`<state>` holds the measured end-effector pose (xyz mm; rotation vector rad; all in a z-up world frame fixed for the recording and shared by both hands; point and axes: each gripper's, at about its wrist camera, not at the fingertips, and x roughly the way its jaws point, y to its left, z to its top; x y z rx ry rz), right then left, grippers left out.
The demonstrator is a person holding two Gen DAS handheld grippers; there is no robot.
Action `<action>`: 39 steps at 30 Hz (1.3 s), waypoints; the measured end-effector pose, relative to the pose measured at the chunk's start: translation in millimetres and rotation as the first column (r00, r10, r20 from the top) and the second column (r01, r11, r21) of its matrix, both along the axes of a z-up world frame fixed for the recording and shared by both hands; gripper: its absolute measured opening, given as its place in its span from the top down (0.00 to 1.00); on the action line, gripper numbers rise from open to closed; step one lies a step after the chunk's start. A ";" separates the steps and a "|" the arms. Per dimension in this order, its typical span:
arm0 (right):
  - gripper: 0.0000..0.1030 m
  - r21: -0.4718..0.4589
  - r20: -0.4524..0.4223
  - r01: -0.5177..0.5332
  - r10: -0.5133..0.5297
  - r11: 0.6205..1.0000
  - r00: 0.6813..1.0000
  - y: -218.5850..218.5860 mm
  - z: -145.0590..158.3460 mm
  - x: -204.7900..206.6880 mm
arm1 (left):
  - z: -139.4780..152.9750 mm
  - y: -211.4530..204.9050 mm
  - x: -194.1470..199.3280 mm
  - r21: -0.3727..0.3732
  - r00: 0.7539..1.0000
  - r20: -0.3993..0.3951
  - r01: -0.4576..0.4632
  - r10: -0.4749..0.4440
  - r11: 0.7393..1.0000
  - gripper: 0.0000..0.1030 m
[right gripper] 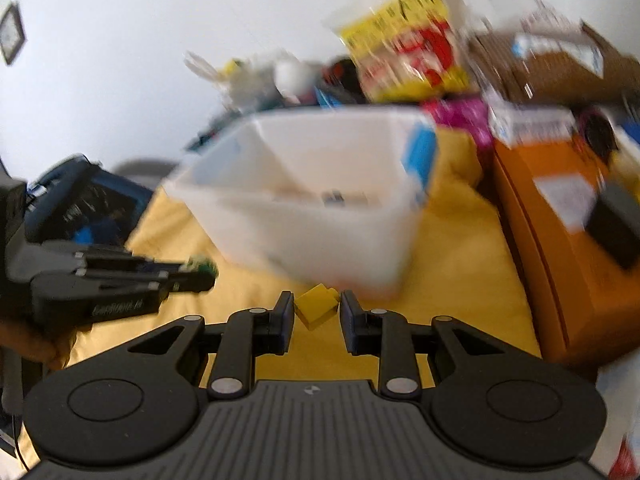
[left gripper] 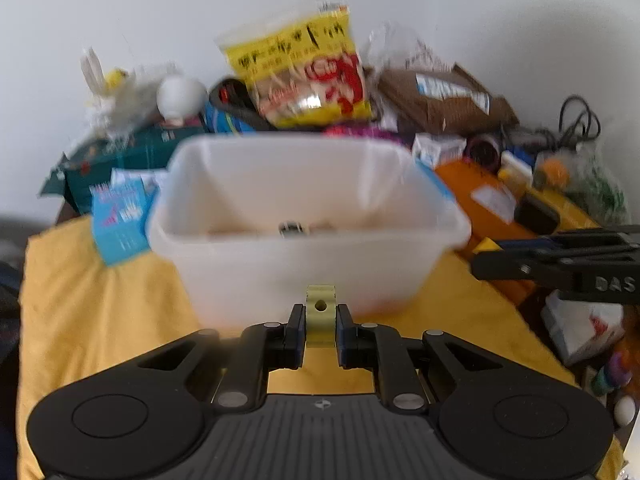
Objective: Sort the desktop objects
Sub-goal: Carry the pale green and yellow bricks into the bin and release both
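Left gripper (left gripper: 320, 316) has its jaws clamped tight on a pale green block (left gripper: 320, 314), held just short of the white bin (left gripper: 308, 216); right gripper (right gripper: 313, 312) has its jaws closed on a yellow brick (right gripper: 316, 306), corners touching both pads, also near the bin's front wall; both hang over the yellow cloth (left gripper: 100, 320) covering the worktop; behind the bin, blurred clutter, with a yellow snack bag (left gripper: 304, 72) on top and an orange box (right gripper: 560, 240) at right.

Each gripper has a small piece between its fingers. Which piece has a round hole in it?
The pale green piece in the left gripper. The yellow block in the right gripper shows no hole.
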<state>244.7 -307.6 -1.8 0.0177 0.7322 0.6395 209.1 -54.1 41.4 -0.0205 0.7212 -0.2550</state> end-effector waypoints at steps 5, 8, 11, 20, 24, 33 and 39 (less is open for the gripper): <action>0.73 0.017 0.060 -0.026 0.025 1.000 0.998 23.3 35.7 25.3 | 39.6 13.0 27.6 0.006 0.999 0.048 -0.020 0.020 1.000 0.83; 0.73 0.022 0.068 -0.018 0.016 1.000 0.998 34.1 54.2 46.9 | 56.6 18.0 51.5 -0.004 0.998 0.043 -0.040 0.040 0.999 0.83; 0.73 0.017 0.057 -0.006 0.005 1.000 0.998 43.5 67.7 67.9 | 70.3 19.2 74.8 0.008 0.998 0.043 -0.048 0.048 0.999 0.83; 0.73 -0.082 0.005 -0.003 0.004 0.997 1.000 69.7 80.0 113.7 | 78.0 21.9 124.7 0.019 0.997 -0.019 -0.074 0.074 0.997 0.82; 0.71 -0.116 -0.048 0.010 -0.015 0.993 0.999 74.5 70.6 126.7 | 74.8 15.7 133.5 0.062 0.996 -0.053 -0.068 0.071 0.996 0.26; 0.26 -0.102 -0.100 0.072 -0.082 0.992 0.992 63.0 56.4 134.1 | 51.7 17.8 142.8 0.119 0.984 -0.107 -0.133 0.146 0.984 0.25; 0.17 -0.116 -0.089 0.059 -0.069 0.991 0.994 65.6 59.3 135.4 | 56.5 20.8 151.9 0.069 0.979 -0.138 -0.139 0.148 0.988 0.24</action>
